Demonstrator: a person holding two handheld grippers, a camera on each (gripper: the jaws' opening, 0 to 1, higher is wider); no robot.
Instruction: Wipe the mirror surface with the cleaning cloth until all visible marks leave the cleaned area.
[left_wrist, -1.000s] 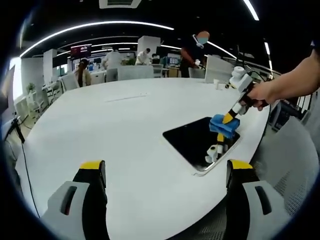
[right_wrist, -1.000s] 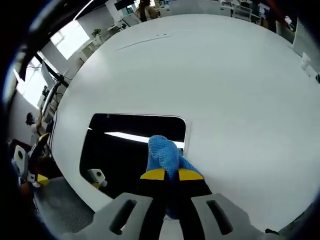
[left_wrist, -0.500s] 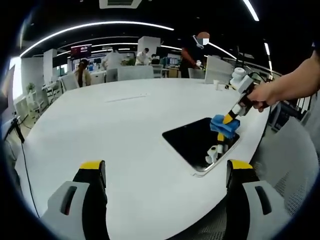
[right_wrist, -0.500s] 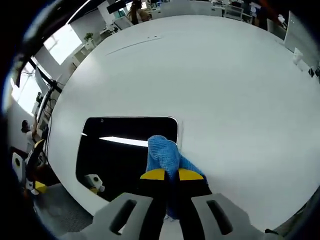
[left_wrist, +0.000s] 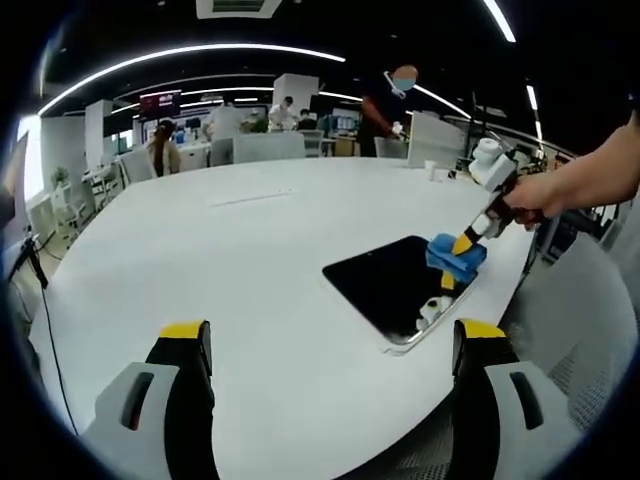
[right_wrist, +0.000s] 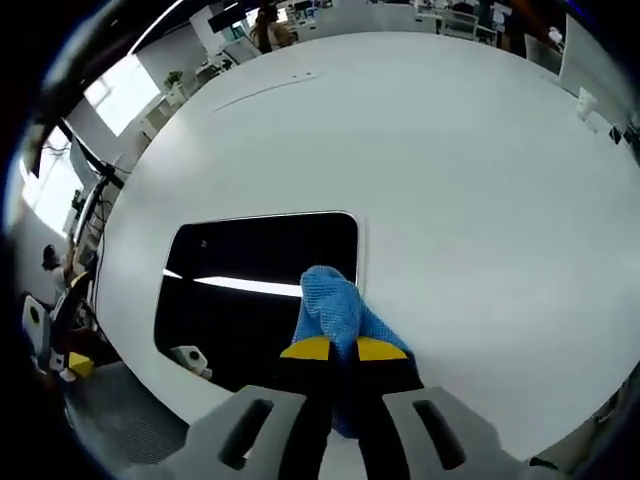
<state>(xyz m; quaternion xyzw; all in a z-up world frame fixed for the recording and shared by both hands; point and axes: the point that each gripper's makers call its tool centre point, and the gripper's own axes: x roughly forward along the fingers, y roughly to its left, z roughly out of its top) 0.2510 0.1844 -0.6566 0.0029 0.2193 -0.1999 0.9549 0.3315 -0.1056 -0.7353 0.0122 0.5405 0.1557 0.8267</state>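
Broad bare worktop (left_wrist: 230, 250) lies ahead of my left claw (left_wrist: 325, 345); only the mirror (left_wrist: 395, 285) and my cloth-pressing right claw (left_wrist: 468, 240) obstruct.

mirror (left_wrist: 392, 282) on table (left_wrist: 230, 260) edge | cloth (right_wrist: 335, 310) on mirror

The cloth (right_wrist: 335, 310) is bright blue with a fine woven texture. The mirror (right_wrist: 250, 285) reads black with a white light streak, on a plain white table (right_wrist: 450, 180). Both grippers' jaws are black with yellow tips and grey bases.
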